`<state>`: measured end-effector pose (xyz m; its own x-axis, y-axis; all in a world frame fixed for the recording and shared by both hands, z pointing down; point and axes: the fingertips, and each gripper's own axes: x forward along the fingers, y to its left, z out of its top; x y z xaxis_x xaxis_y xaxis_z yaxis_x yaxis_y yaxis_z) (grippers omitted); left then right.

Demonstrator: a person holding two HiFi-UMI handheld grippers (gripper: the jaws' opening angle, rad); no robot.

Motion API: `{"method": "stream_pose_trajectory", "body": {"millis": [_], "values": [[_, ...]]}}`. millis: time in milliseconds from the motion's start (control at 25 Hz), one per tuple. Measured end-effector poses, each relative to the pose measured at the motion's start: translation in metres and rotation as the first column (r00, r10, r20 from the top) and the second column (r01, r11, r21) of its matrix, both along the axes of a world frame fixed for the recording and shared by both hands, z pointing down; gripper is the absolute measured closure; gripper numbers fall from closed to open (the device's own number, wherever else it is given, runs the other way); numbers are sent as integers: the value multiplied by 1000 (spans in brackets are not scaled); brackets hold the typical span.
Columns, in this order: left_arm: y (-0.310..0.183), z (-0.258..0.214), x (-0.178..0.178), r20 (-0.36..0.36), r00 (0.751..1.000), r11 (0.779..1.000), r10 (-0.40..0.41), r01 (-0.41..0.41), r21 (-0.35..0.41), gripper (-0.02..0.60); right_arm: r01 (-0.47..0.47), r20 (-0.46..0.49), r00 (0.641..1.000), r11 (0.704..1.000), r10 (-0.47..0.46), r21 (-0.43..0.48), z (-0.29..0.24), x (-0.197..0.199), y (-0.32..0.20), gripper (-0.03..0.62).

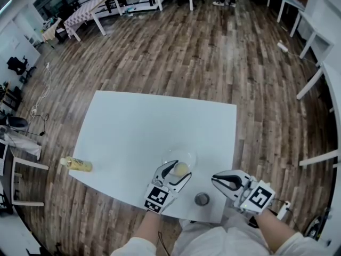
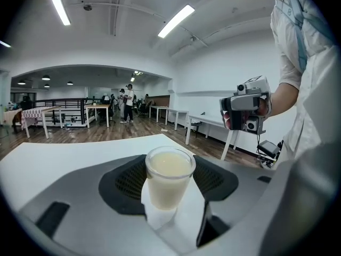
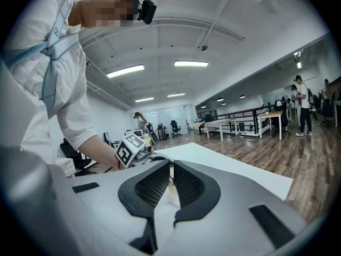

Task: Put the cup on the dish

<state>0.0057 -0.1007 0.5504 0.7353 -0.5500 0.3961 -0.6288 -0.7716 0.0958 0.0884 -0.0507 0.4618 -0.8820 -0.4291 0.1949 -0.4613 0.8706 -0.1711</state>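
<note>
White table [image 1: 133,127] on a wood floor, seen from the head view. Far left, at the table's left edge, a yellow bottle [image 1: 77,165] lies on its side, well apart from everything else. Toward the near edge, a clear glass dish [image 1: 169,155] sits on the table. The left gripper [image 1: 176,172] comes in from the near side, its tips at the dish's near rim. Its claw is spread wide and pinches the cup [image 2: 169,177], one dark pad on each side. The cup is clear, upright and nearly full of pale creamy liquid. From above, the cup overlaps the near part of the dish; can't tell if its base touches the dish or hangs just over it. Right of that, near the table's front edge, is a small gray round thing [image 1: 202,199], too small to name. It stands alone between the two grippers and touches neither. The right gripper [image 1: 218,180] is over the near right corner, pointing left toward the cup. Its claw is pressed almost together with only a thin slit, nothing in it. The left gripper's marker cube [image 3: 130,151] shows in the right gripper view, near.
</note>
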Motion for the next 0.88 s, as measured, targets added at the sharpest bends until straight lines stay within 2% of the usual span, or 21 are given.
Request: {"method": "stream_pose_trajectory", "body": {"millis": [280,880], "values": [[-16,20,-4,19,1000,1000,-19,19,-15,313,15,-1,1000,1000,-15,0,5,-3,-11,560],[-39,49,-9,6,998,998,-66,66,-14,313,30,-31,999,999,-31,-28,17,1,-22,560]]}}
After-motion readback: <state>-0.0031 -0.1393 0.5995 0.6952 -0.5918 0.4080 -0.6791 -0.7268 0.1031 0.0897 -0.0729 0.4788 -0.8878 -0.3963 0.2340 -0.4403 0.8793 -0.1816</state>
